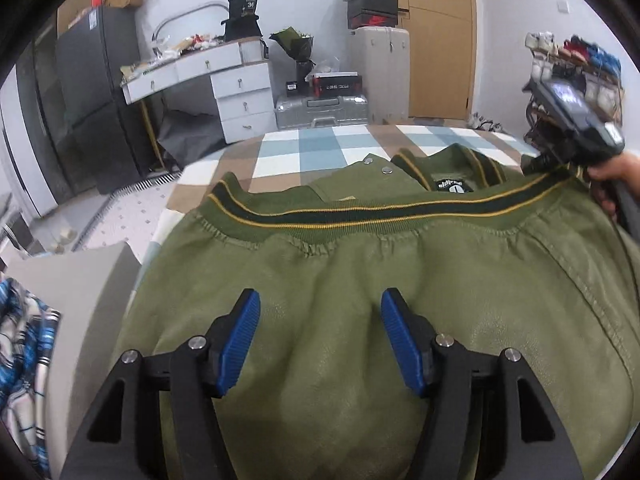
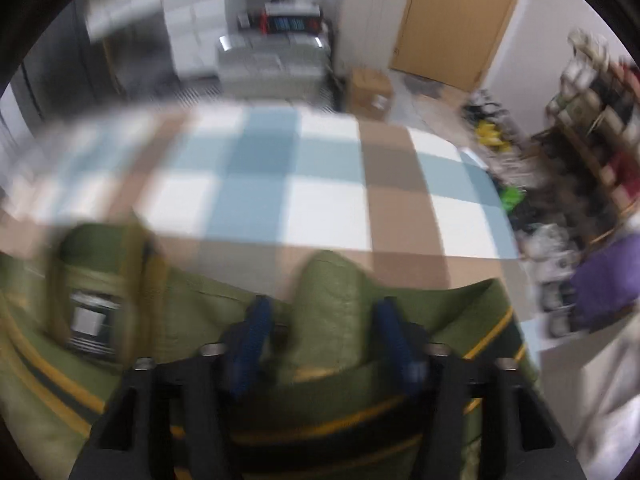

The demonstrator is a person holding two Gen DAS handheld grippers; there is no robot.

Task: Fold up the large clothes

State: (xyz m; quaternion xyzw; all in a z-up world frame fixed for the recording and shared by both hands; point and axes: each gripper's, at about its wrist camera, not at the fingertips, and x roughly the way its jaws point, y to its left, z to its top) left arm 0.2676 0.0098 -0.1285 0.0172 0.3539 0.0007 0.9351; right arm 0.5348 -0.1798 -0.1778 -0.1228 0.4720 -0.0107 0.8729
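Up close in the left wrist view, the left gripper (image 1: 320, 340) hangs with jaws spread wide over an olive jacket (image 1: 360, 280) lying on the checked bed cover (image 1: 296, 148), its striped hem (image 1: 360, 216) folded toward the collar; the blurred right wrist view shows the right gripper (image 2: 322, 336) parted around a jacket fold near the bed cover's near edge

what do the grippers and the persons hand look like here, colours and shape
Each gripper, left gripper and right gripper, has black angular linkage arms with silver round pivot pins and two ribbed blue finger pads. Seen from outside, the right unit is a dark pistol-like body, held by a bare-skinned hand; no sleeve shows.
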